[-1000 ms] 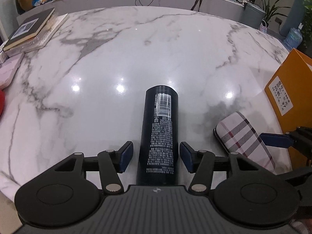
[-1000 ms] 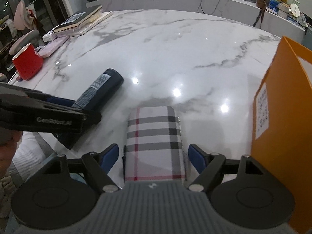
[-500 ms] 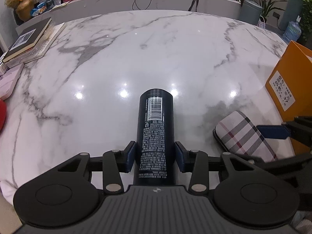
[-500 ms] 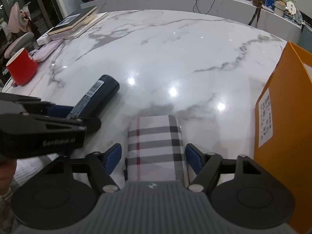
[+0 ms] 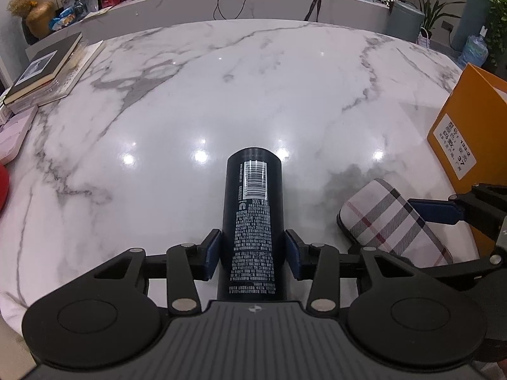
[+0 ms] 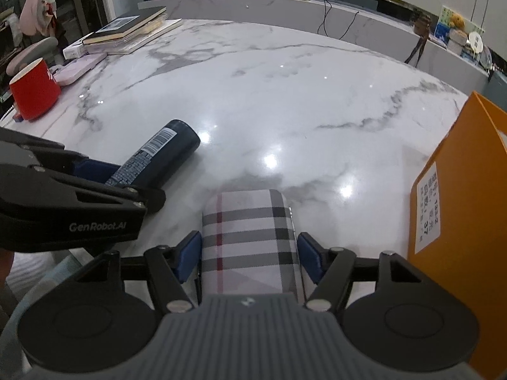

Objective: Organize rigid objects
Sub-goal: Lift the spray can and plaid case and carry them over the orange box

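The left tool holds the dark cylindrical can in the lower middle of the left wrist view; both blue pads touch its sides, and the can points away over the white marble tabletop. The right tool is closing its jaws around the plaid case, which lies between the pads in the lower middle of the right wrist view; the pads are at its sides, almost touching. The orange box stands at the right edge. A red cup and stacked books are in the upper left.
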`<state>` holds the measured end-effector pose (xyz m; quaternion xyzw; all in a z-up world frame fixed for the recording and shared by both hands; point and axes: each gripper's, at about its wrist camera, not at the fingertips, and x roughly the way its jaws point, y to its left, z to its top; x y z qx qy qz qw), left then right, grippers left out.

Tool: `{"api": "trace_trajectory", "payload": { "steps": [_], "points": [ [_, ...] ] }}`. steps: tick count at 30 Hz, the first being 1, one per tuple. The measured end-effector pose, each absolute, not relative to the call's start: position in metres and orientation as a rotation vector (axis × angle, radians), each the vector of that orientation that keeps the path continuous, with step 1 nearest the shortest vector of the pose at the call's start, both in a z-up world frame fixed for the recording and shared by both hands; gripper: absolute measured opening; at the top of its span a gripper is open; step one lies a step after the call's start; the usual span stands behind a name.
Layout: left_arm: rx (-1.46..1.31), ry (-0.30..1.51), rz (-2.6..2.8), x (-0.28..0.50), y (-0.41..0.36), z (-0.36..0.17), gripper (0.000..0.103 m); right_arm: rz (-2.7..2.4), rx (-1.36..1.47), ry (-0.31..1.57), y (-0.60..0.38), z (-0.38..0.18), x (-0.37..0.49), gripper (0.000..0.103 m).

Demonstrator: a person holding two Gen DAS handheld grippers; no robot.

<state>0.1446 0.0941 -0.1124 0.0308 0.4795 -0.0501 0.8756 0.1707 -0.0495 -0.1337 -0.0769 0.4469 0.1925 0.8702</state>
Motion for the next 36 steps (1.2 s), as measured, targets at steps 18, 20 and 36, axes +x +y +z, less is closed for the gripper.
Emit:
{"api": "trace_trajectory", "payload": {
  "steps": [18,20,36],
  "points": [
    [0.011,0.995,-0.088,0.132,0.095,-0.105,0.047,0.408,-0.169,0.865,-0.056,-0.123,0.159,0.063],
    [0.009,0.982,-0.079,0.131,0.096,-0.1,0.047,0.403,-0.163,0.852,-0.057,-0.119,0.157,0.063],
    [-0.056,0.83,-0.017,0.107,0.087,-0.041,0.047,0.395,-0.134,0.649,-0.077,-0.053,0.126,0.063]
  ]
}}
